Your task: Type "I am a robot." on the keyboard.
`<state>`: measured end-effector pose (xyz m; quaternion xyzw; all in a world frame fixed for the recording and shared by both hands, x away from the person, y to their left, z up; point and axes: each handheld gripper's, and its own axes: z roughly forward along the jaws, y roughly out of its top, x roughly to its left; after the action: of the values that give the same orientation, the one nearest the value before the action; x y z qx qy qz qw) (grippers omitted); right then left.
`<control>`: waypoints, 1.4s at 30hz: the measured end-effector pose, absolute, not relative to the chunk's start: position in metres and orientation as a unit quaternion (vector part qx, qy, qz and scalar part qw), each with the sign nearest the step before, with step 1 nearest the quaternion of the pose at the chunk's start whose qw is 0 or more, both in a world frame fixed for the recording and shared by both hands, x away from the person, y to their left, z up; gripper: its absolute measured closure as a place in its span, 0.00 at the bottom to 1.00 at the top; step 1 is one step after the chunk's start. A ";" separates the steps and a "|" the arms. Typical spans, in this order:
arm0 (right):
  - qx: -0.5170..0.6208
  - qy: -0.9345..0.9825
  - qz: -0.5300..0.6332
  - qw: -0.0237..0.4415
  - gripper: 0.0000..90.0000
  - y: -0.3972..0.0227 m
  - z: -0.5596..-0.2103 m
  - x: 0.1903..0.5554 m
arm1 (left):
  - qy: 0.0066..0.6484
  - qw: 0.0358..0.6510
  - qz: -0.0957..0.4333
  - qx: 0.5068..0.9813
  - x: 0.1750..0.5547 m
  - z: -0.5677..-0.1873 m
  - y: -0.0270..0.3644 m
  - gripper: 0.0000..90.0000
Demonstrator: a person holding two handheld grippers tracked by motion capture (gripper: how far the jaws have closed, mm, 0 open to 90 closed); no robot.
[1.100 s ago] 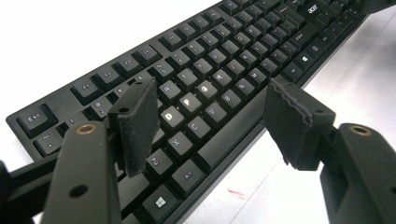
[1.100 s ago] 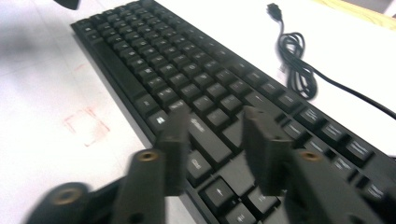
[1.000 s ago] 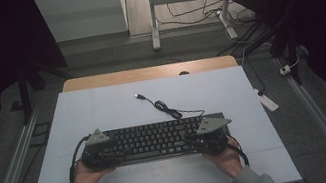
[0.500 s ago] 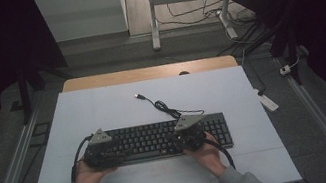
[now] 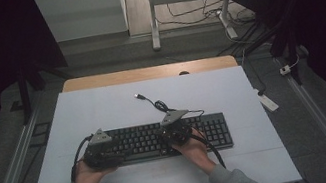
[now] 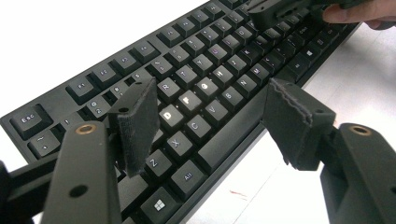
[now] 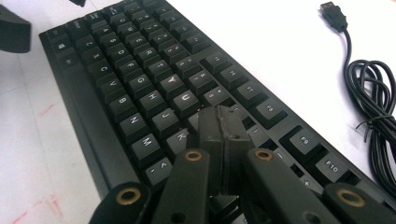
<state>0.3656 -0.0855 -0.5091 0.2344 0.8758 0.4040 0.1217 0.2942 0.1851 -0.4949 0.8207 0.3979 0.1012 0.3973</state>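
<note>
Your left tool (image 6: pixel 210 121) hangs released over the keyboard (image 5: pixel 159 139) at lower centre, while your right tool (image 7: pixel 223 122) presses its keys, clenched empty.

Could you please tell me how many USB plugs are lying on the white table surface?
1. The USB plug lies on the table beyond the keyboard, at the end of its coiled cable.
</note>
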 end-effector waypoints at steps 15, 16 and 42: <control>0.241 0.880 0.390 0.123 1.00 -0.079 -0.516 0.374 | 0.399 0.396 0.102 0.821 0.295 -0.496 0.187 0.39; 0.241 0.880 0.390 0.123 1.00 -0.078 -0.516 0.374 | 0.399 0.396 0.102 0.821 0.295 -0.496 0.187 0.39; 0.255 0.853 0.436 0.129 0.71 -0.133 -0.499 0.353 | 0.415 0.397 0.108 0.812 0.297 -0.496 0.193 0.39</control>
<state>0.3531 -0.1328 -0.4987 0.2554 0.8534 0.4359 0.1286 0.2969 0.1930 -0.4964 0.8117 0.4149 0.1083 0.3965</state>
